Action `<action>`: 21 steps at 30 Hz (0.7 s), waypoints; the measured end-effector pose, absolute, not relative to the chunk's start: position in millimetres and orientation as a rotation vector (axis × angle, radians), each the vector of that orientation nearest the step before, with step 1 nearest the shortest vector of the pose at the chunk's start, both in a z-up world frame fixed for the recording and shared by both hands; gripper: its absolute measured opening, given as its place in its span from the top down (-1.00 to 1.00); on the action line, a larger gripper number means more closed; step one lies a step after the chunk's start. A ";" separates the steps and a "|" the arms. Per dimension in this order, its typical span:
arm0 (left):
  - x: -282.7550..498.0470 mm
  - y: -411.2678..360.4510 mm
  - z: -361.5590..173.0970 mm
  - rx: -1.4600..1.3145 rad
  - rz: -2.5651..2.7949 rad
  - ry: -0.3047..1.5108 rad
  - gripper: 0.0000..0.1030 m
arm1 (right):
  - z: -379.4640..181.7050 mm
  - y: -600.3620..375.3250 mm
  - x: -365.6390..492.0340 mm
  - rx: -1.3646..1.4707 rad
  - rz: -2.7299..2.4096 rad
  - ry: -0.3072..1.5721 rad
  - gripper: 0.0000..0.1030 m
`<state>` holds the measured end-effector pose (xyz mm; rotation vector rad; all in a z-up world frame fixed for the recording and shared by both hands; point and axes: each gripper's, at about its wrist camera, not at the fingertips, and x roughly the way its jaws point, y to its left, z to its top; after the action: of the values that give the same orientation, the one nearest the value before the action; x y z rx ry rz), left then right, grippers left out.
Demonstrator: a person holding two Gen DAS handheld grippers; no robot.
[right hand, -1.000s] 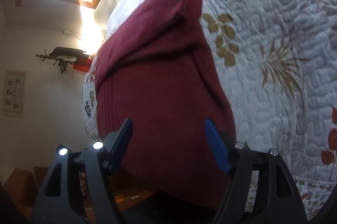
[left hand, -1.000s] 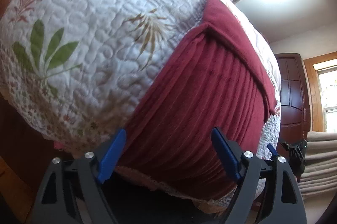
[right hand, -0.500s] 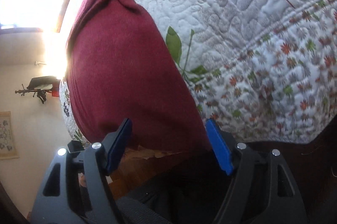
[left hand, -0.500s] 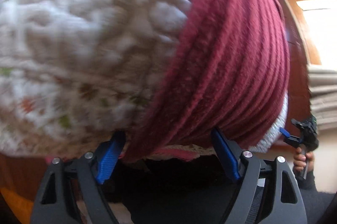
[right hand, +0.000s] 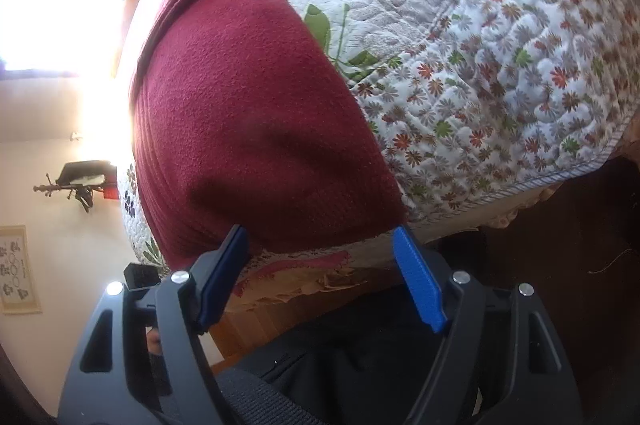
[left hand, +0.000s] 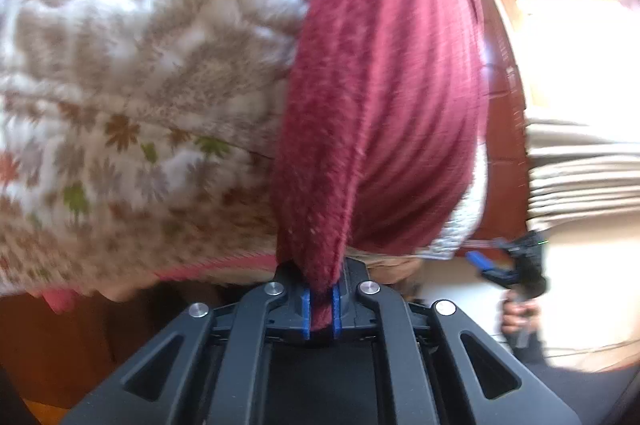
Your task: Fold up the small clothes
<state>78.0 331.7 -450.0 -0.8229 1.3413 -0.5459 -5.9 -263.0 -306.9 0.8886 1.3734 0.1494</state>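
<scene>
We see a quilted floral bedspread (left hand: 132, 73) filling most of both views, white with leaf and small flower prints, draped over the edge of a bed. On it lies the dark red knitted garment (right hand: 256, 121), spread flat with a folded flap at its far end and its near hem hanging at the bedspread's edge. In the left wrist view the garment (left hand: 384, 97) is ribbed, and its near corner is pulled into a narrow bunch.

Compared with half a second ago, the main change is at our left gripper (left hand: 320, 309). Then its blue pads stood wide apart on either side of the hem; now they are drawn nearly together, with only the bunched corner of the red garment clamped between them. The left view is blurred, so finer detail of the quilt is hard to read.

Our right gripper (right hand: 320, 277) looks much as it did before: its jaws are spread wide, one blue pad (right hand: 418, 285) at each side of the garment's near hem, holding nothing. The hem sits just beyond the pads; we cannot tell whether they touch it.

At the right edge of the left view the right gripper (left hand: 508, 269) shows small, held in a hand (left hand: 518, 313).
</scene>
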 end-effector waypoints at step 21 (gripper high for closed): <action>81.2 312.5 -295.2 -1.214 -0.764 1.068 0.88 | -463.0 -258.4 -59.6 1.672 0.246 1.190 -0.73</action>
<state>81.2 312.5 -295.2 -1.2143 1.0683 -0.7644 -59.6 -258.4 -463.0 1.6723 1.1898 0.2461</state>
